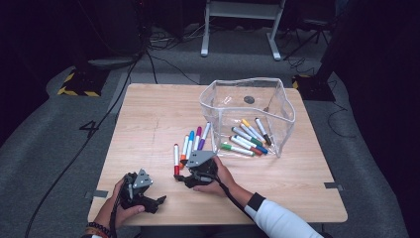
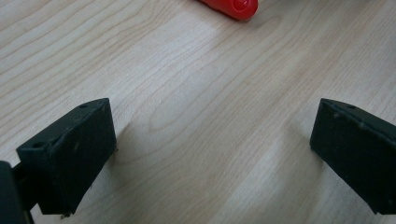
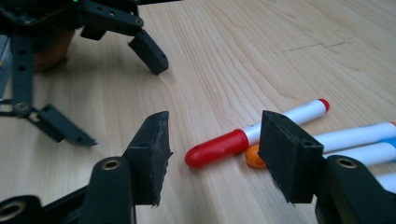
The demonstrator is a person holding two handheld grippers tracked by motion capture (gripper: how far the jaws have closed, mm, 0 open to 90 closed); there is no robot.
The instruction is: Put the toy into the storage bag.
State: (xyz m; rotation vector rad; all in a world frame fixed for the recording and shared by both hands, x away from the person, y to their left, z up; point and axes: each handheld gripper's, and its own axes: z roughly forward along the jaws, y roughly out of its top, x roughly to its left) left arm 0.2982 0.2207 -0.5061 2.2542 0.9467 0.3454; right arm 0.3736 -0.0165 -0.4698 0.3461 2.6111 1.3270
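The work in hand looks like clearing loose felt-tip markers off the pale wooden desk [image 1: 148, 124] into the clear soft plastic bin [image 1: 285, 111] at its far right, which already holds several markers lying on its bottom. This moment reads as the approach to the next pick. The right gripper [image 3: 212, 154] sits low over the desk, its jaws parted and holding nothing, with the capped end of the white-barrelled marker with a red cap [image 3: 224, 147] lying in the gap between them, touched by neither pad as far as I can tell. In the high view that red-capped marker [image 1: 176, 158] is the leftmost of a loose fan of markers in front of the bin, just beside an orange-capped marker [image 3: 254, 156] and a blue one [image 1: 190, 141], with a purple pair further along [image 1: 200, 136]. The left gripper [image 2: 212, 154] rests near the front left of the desk, jaws wide apart over bare wood and empty, with the tip of the red cap just beyond them. The next move likely calls for the right gripper to ease forward so the pads straddle the red-capped marker alone, keeping the right-hand pad clear of the orange cap beside it, then close, lift and carry it over the bin's rim.
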